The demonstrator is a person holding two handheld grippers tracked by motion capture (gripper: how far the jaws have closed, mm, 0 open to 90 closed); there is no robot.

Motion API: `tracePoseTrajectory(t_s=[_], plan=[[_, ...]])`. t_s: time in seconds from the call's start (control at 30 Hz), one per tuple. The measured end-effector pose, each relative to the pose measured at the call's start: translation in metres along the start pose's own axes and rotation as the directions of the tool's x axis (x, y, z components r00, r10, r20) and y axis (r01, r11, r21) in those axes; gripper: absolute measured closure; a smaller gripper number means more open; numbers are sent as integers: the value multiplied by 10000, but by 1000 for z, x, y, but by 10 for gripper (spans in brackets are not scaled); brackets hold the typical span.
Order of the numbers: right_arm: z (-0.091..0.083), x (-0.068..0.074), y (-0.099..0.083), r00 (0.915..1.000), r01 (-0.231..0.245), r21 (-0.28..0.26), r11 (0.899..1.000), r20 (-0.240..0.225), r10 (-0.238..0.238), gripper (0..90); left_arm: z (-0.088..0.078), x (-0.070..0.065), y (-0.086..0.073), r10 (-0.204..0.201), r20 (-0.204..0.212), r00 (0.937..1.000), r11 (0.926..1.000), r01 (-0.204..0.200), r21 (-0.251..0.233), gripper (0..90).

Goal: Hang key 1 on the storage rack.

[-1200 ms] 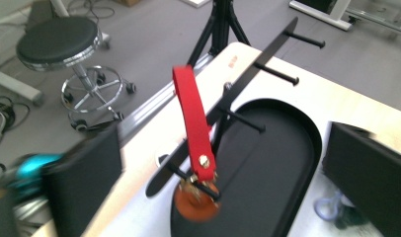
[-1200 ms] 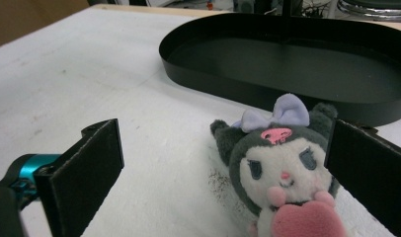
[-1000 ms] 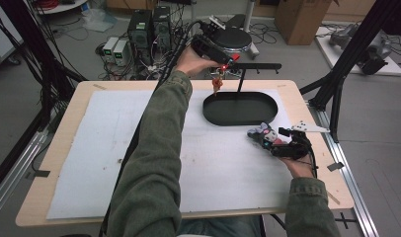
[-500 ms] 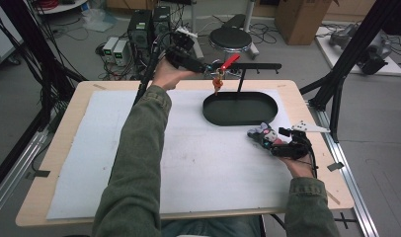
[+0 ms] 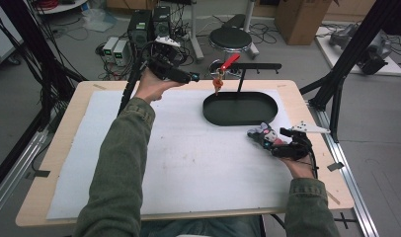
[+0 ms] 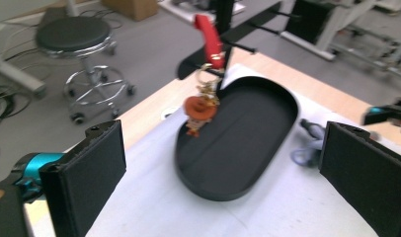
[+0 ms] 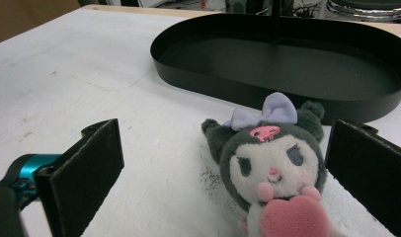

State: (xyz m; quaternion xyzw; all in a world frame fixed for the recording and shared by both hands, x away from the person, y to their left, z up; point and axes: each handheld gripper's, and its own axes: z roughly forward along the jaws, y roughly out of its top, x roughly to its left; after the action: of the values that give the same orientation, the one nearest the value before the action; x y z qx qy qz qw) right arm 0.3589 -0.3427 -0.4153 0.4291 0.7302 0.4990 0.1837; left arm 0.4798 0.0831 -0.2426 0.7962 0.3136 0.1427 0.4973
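Both grippers wide open, nothing grabbed
left gripper [image 6: 220, 163] faces the orange charm [image 6: 199, 109] hanging over the black tray [image 5: 240, 108]; right gripper [image 7: 223, 168] straddles the plush [image 7: 273, 158] lying beside that tray

Left arm [image 5: 122, 163] stretched far forward, green sleeve; left gripper [image 5: 181, 74] held aloft past table's far edge, jaws wide apart, nothing between. Right hand [image 5: 300, 165] low near table's right edge, right gripper [image 5: 267, 140] jaws spread wide.
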Motion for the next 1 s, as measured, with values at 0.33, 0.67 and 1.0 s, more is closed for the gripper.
tracePoseTrajectory(t_s=[0.33,0.67,1.0], plan=[[2,0,0,9999,143,124,9998,62,-144,7,-11,-2,-15,231,-33,9997,9993,-229,303,44],[4,2,-1,9995,277,315,9991,163,-282,7,-38,7,-56,-9,-477,9989,9990,30,438,44],[5,3,-2,9981,508,535,9973,322,-526,7,-57,15,-87,-430,-721,9965,9982,459,384,44]])
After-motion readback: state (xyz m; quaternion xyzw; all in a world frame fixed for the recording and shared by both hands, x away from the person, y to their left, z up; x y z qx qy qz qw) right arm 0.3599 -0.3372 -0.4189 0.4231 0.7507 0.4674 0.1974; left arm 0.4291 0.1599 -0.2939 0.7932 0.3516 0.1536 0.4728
